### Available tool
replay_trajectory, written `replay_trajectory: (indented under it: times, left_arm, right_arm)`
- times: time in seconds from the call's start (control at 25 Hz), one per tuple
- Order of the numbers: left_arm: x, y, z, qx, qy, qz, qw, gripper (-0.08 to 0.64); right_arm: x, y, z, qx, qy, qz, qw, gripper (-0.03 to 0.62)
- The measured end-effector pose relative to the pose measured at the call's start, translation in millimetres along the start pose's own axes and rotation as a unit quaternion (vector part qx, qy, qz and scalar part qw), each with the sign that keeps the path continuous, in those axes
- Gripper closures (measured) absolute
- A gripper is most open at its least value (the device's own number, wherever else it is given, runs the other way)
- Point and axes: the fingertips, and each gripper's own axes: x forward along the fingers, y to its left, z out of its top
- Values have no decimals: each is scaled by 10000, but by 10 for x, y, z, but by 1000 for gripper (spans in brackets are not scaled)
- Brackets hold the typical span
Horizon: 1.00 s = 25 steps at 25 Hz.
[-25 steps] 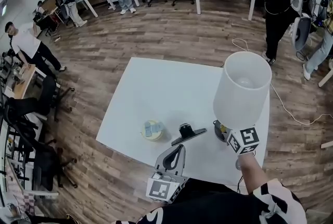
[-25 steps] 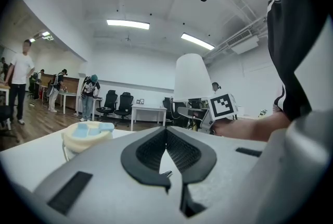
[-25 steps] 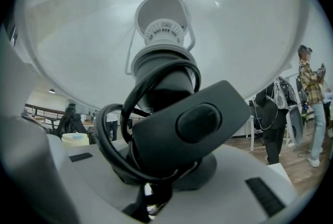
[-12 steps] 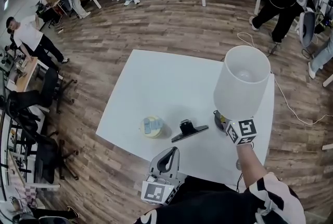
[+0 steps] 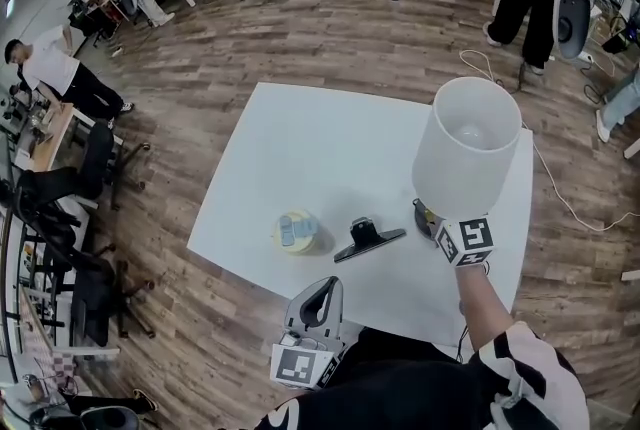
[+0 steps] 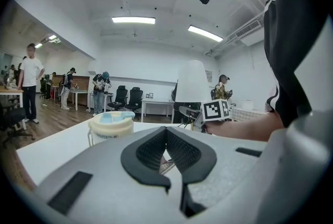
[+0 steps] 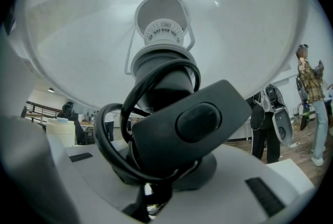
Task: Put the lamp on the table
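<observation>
With the right fingers [image 7: 281, 176] pinching the lamp [image 5: 467, 158] by its stem, upright at the frame's right over the worktop [image 5: 300, 168] near its right edge, and the left fingers [image 6: 145, 155] pressed together empty at bottom centre, the base should settle flat, well inside that edge.

1. Head view hangs high over the white table [image 5: 300, 148], facing steeply down; wooden floor [image 5: 330, 38] all round.
2. Left gripper view sits low at the table's edge, facing level across it past a lidded tub [image 6: 111, 125] towards the lamp [image 6: 191, 87]; head view shares both.
3. Right gripper view is pressed close beneath the lamp, looking up inside it.
</observation>
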Motion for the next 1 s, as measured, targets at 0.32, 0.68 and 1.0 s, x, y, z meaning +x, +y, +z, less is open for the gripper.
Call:
replay_trajectory:
  times: [0.32,0.68,1.0]
  left_arm:
    - [-22,-39,17,4,-179,-214,9996,555]
    - [-90,-58,16,41,-201,-274,9994,556]
    - [-148,-58,31,31,-266,-352,9990,556]
  right_arm:
    - [-128,15,-87,-91,-11,-28,10000,517]
    - [-198,33,-79,-140,-122,-143,9997,518]
    - [-198,23,-177,-114,65,-289,9995,517]
